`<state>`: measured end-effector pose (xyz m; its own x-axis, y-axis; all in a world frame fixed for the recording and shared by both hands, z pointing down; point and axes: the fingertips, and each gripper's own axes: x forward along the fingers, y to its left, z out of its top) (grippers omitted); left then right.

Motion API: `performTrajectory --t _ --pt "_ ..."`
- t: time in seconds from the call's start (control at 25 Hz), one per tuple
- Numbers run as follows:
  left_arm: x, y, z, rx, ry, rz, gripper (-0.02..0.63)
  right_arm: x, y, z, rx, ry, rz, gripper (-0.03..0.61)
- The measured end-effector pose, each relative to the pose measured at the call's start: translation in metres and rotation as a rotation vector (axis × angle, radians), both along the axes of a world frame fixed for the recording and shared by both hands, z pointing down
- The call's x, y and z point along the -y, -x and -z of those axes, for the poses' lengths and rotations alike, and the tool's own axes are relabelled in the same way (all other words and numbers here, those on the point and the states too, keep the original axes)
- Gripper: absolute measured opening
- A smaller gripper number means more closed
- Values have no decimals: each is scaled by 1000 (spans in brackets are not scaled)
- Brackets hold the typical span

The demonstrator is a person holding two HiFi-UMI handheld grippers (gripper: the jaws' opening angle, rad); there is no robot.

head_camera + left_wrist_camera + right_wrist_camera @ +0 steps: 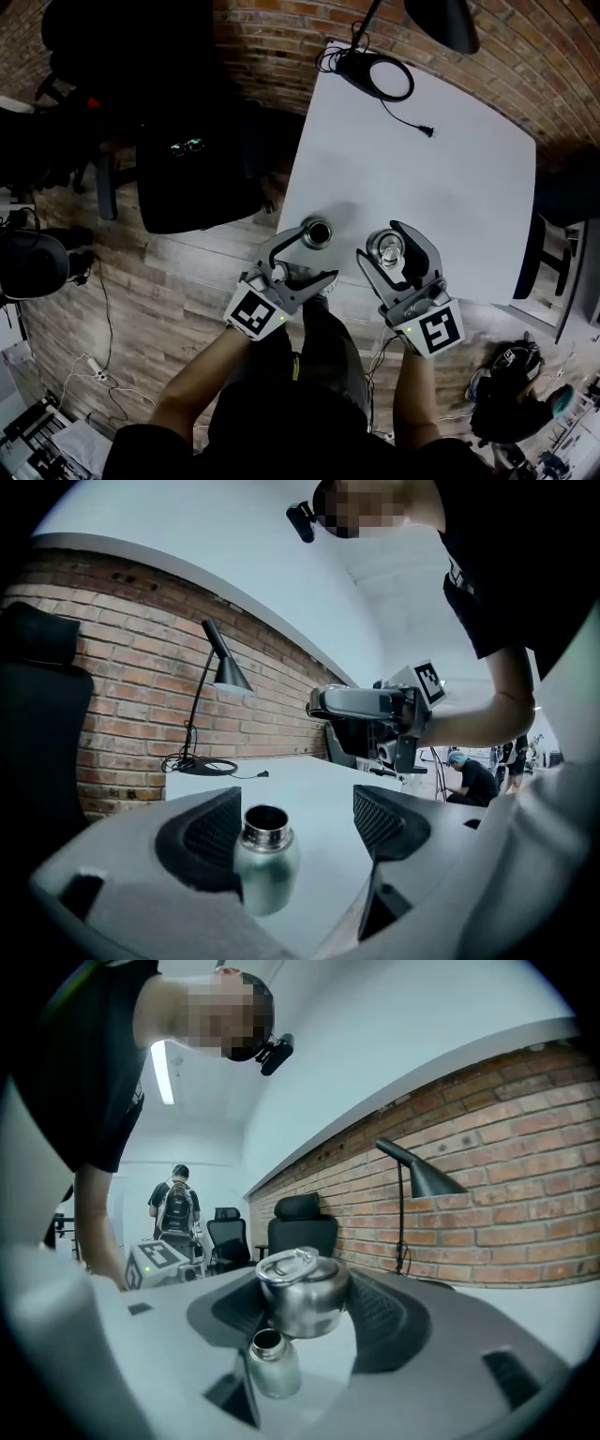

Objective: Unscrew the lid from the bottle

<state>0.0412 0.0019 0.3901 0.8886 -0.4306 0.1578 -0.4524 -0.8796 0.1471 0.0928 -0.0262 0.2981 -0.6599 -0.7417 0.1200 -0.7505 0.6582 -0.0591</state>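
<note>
An open steel bottle (317,232) stands near the front edge of the white table (441,178), its mouth bare. My left gripper (314,259) is open around it; in the left gripper view the bottle (265,857) sits close to the left pad, with a wide gap to the right one. My right gripper (384,246) is shut on the steel lid (388,249), held just right of the bottle. In the right gripper view the lid (300,1293), with its loop handle, sits between the pads, and the bottle (272,1363) shows below it.
A black desk lamp (441,19) with its round base (377,75), coiled cable and loose plug (427,131) stands at the table's far side. A black office chair (192,173) stands left of the table. A brick wall runs behind. Bags lie on the floor at right.
</note>
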Motion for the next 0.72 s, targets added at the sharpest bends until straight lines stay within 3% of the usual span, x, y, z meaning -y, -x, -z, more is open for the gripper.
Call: performTrajectory --t 0.28,0.72 --pt "8 6 45 -37 -41 47 354 -4 -48 26 -49 -49 -150 267" --pt "26 42 106 -21 -118 190 353 -37 -125 55 -110 -43 -383 267"
